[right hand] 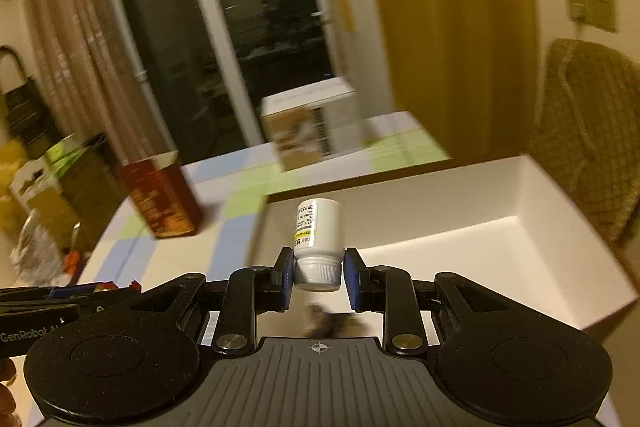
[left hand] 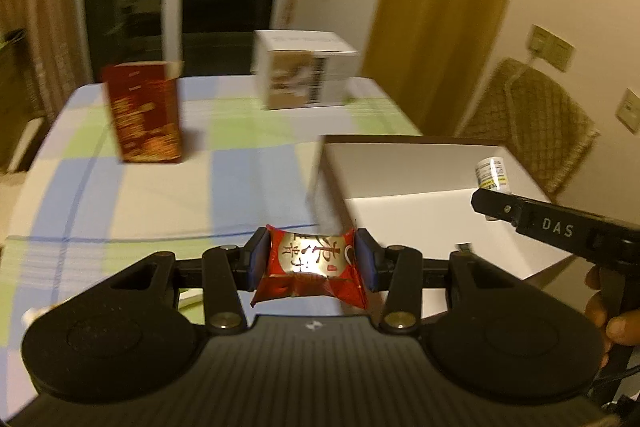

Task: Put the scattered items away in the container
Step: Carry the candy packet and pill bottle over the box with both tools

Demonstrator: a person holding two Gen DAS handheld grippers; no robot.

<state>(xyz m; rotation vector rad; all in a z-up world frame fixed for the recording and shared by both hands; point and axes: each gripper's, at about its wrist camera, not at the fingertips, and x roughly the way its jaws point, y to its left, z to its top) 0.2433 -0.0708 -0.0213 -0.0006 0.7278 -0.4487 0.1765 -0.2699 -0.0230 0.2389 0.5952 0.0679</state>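
We hold the left gripper (left hand: 311,259) level above the checked tablecloth (left hand: 160,195), its blue-padded jaws clamped on a red foil snack packet (left hand: 310,269), with the open white box (left hand: 424,183) ahead and to the right of the jaws. Our right gripper (right hand: 316,273) is raised at the near edge of that white box (right hand: 460,227), its jaws pinching a small white pill bottle (right hand: 318,233) by the ribbed cap so the bottle stands bottom-up above them. Beyond both jaws a red carton (left hand: 144,115) and a white-and-brown carton (left hand: 300,75) stand upright on the table.
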